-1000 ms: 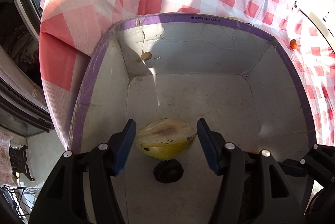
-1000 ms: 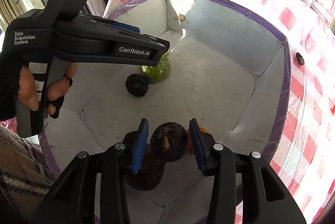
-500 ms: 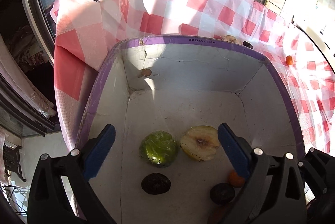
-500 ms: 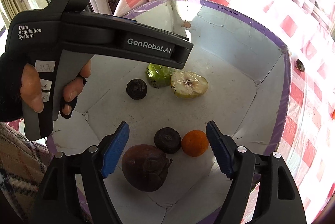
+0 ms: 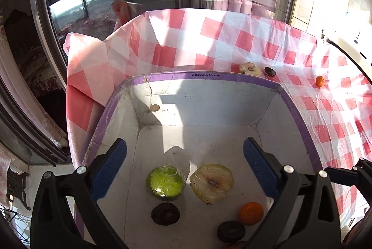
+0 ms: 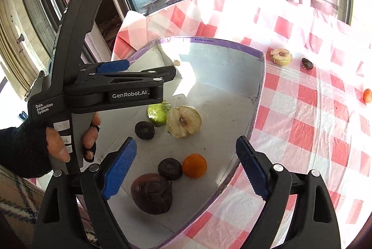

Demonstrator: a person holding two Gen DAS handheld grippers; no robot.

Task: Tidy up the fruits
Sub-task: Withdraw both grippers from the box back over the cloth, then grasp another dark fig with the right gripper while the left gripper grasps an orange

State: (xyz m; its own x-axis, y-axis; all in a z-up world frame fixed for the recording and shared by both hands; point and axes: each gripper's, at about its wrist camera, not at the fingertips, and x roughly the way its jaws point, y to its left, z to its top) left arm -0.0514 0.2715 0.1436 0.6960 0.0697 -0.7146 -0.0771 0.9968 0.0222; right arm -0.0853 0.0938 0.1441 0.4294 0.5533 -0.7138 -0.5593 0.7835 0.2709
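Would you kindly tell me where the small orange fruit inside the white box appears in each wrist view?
Left wrist: small orange fruit low right, near the right fingertip.
Right wrist: low centre, touching a dark round fruit.
Shared landmark: the cut pale half fruit in the purple-rimmed white box.

"GenRobot.AI" and "Data Acquisition System" on left claw (image 6: 148, 69), "D:29x24x12x4cm" on box rim (image 5: 205, 74)

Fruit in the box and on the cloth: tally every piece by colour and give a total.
Green: 1, the wrapped fruit in the box.
Pale cut halves: 2, one in the box, one on the cloth.
Orange: 2, one in the box, one on the cloth.
Dark: 4, three in the box, one on the cloth.
Total: 9.
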